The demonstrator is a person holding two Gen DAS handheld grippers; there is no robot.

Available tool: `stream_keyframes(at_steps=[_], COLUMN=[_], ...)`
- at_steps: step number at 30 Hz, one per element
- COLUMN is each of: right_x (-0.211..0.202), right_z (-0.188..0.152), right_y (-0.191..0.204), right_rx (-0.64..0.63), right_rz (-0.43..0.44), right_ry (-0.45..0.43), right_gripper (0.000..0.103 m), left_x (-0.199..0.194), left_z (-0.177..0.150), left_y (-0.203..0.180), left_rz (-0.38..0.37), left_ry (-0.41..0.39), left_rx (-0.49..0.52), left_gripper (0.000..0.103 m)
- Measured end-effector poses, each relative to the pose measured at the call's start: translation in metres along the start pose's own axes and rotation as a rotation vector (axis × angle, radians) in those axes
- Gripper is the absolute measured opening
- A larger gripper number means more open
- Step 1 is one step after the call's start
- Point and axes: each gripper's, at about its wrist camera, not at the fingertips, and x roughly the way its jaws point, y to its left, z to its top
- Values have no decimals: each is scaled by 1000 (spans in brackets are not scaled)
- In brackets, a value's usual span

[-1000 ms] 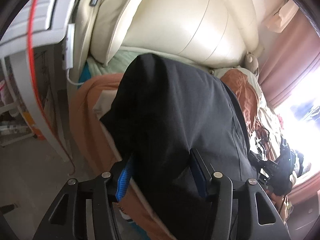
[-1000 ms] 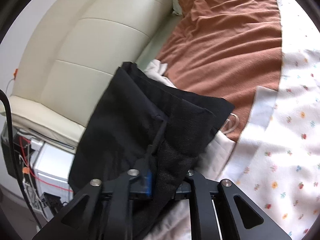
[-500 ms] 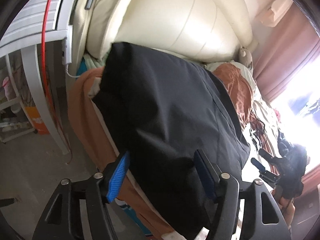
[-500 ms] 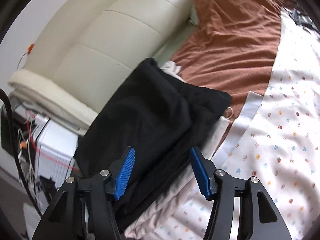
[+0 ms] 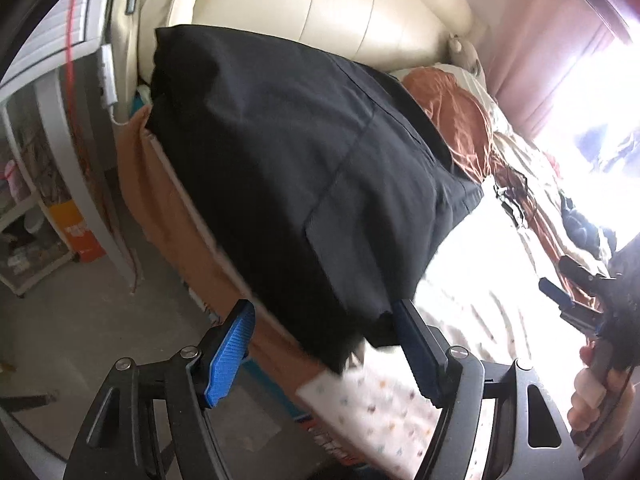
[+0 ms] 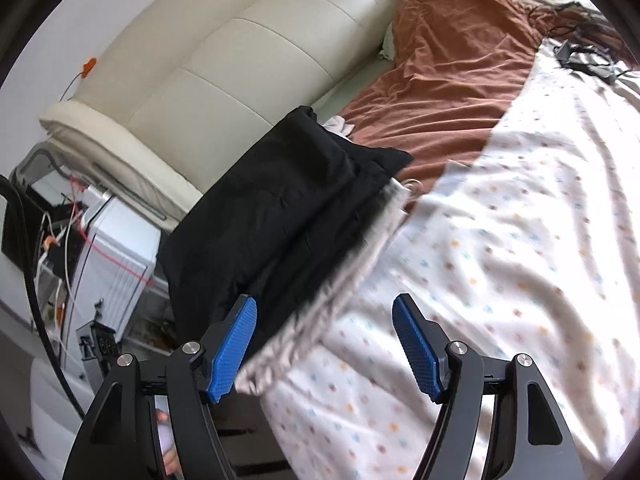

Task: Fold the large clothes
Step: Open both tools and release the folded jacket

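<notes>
The left gripper (image 5: 324, 344) has its blue-padded jaws spread and opening further; the near hem of the black folded garment (image 5: 304, 184) hangs in the gap between them, but neither pad presses on it. The right gripper (image 6: 324, 346) is likewise apart and opening, with only the flowered white bedsheet (image 6: 500, 240) showing in its gap and the garment's near edge just to the left of its left pad. In the left wrist view the right gripper appears at the far right edge, carried in a person's hand (image 5: 596, 396).

The black garment lies flat at the corner of the bed, close beside the cream padded leather headboard (image 6: 248, 64). One side runs along the mattress edge over a rust-brown blanket (image 6: 452, 80), the other rests on the flowered sheet. A stitched seam crosses its upper face and a thicker doubled band shows along the side towards the blanket.

By the look of it, the cloth is a light, soft woven fabric: limp, not slippery, with nothing to break. It will sag and unfold if lifted by one point. The surest hold would be at two corners of the same edge, pinching all layers together, ideally on the doubled band or hem where the fabric is thickest. The bed's edge is near, so a loose fold could slide off towards the floor.
</notes>
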Motion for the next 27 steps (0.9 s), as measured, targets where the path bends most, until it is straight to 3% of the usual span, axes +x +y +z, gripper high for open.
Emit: stream_keyframes(at_steps=[2,8,11,17,27], right_x=[-14,-50,-73,-124,-202], right_z=[-8,-21,-28,-45,-83], right_y=[-3,-13,-18,-30,-39], right_rx=[-21,-36,-40,-58,-83], right_rz=[-23,-47,-67,-106,-200], right_ry=[-10,-35,-62,-119,-228], right_gripper=[80,82,94,103,103], left_x=[-8,-29,-42,-71,-123], left_z=[-9,-27,-32,-43,-73], left_y=[-2,-34,-51,-90,-152], left_rz=[-9,8,9,33,36], left_ry=[-6,-36,-61,-133,-265], left_rx=[-13,91,133,240,373], left_gripper=[73,73,73,84,99])
